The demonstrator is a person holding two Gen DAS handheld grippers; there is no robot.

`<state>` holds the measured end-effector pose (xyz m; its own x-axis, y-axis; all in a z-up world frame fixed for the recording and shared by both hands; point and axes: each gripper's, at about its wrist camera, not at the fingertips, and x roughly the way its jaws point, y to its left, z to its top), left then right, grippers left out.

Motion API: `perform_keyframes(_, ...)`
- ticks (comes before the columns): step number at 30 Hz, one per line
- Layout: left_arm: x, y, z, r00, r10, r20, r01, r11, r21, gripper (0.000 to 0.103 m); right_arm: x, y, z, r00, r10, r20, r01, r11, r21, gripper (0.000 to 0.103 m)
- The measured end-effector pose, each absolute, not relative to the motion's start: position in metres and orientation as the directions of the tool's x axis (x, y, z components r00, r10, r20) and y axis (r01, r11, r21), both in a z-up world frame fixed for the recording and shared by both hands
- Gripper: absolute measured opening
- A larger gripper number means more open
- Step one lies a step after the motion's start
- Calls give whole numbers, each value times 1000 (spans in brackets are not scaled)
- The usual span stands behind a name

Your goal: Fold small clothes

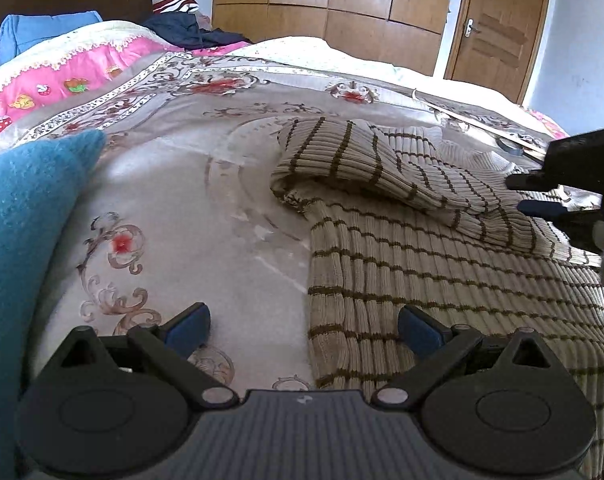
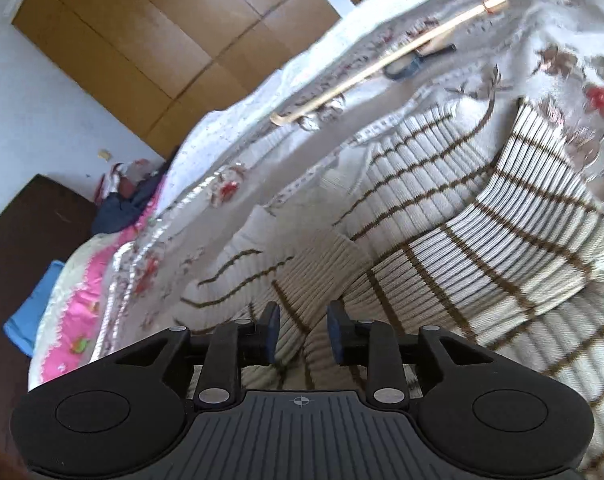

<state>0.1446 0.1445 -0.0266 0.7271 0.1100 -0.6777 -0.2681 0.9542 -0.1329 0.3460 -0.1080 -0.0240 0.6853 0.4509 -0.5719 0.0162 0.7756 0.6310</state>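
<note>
The bed (image 1: 190,208) with its floral cover carries everything. My striped sweater (image 1: 421,264) lies spread on it, one sleeve folded back across the body. A teal cloth (image 1: 26,216) lies at the left. My left tongs (image 1: 303,330) gape wide over the sweater's edge, holding nothing. My right tongs (image 2: 303,334) stand partly apart over sweater fabric; I cannot tell whether they grip it.
</note>
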Motion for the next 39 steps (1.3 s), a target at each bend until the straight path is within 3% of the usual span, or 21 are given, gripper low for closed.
perform_keyframes(8, 145, 149, -26, 733, 87, -675, -267, 949, -168, 103, 350, -115, -39, 675, 433, -597, 102, 746, 658, 29)
perform_keyframes(20, 144, 154, -25, 740, 71, -669, -273, 940, -202, 103, 358, -109, -39, 705, 429, -565, 130, 705, 697, 31)
perform_keyframes(24, 145, 154, -25, 741, 73, -668, -273, 941, -200, 103, 358, -102, -30, 709, 434, -556, 101, 718, 689, 8)
perform_keyframes(33, 141, 159, -22, 764, 79, -640, -288, 930, -229, 103, 331, -141, 19, 777, 473, -414, -2, 661, 750, 5)
perform_keyframes(35, 142, 158, -23, 761, 71, -645, -280, 932, -228, 103, 326, -153, 18, 797, 421, -433, 20, 697, 716, 5)
perform_keyframes(39, 144, 151, -25, 751, 70, -656, -261, 945, -197, 103, 333, -169, -14, 752, 327, -572, 141, 769, 624, 6)
